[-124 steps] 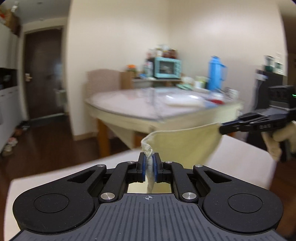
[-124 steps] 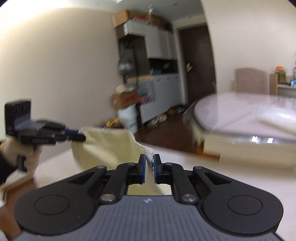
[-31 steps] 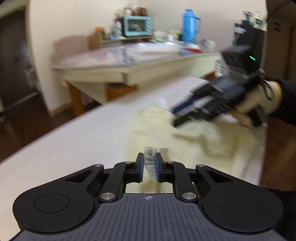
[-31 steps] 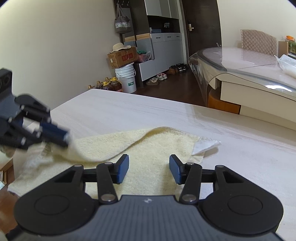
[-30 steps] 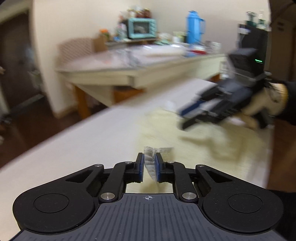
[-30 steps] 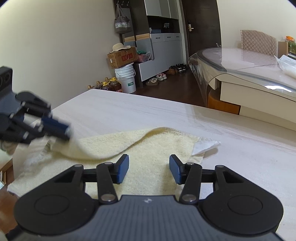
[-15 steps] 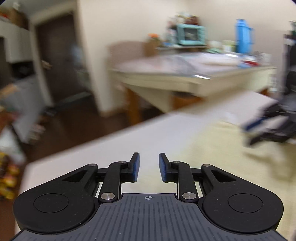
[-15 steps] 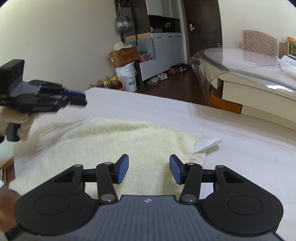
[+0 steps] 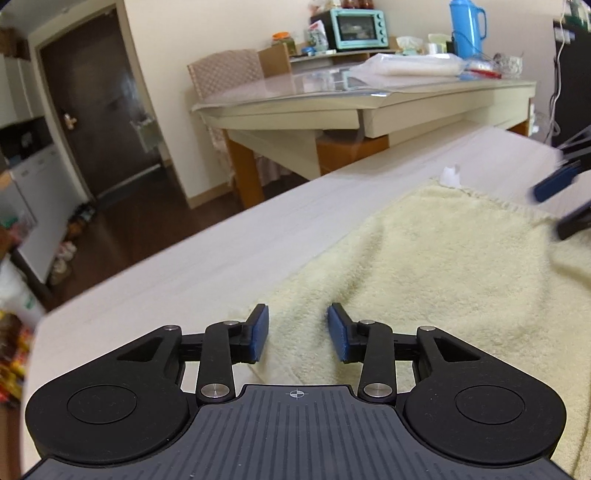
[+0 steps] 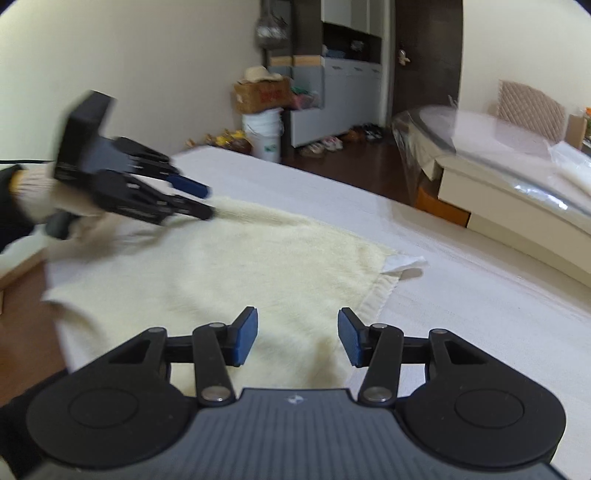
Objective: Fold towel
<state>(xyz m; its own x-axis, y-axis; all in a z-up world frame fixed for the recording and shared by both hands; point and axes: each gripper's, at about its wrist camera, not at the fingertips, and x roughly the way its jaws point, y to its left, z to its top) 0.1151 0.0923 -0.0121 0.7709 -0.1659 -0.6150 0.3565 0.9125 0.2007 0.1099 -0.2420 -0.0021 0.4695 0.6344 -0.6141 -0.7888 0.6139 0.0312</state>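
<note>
Towel [image 10: 236,273] lies flat on the table [image 10: 480,302]; both sets of fingers are apart, the left gripper [image 9: 298,334] having just let go, holding nothing. My worry: the right gripper [image 10: 297,336] pinches one layer and the fold skews.

At the right edge of the left wrist view, the right gripper [image 9: 565,199] is blurred and cut off. The towel [image 9: 443,266] runs past the lower right edge.

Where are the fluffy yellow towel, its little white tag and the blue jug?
Fluffy pale yellow towel [image 9: 436,266], left wrist view, middle of pile.
Little white tag [image 10: 404,263], right wrist view, tag's middle.
Tall blue plastic jug [image 9: 463,27], left wrist view, body.
</note>
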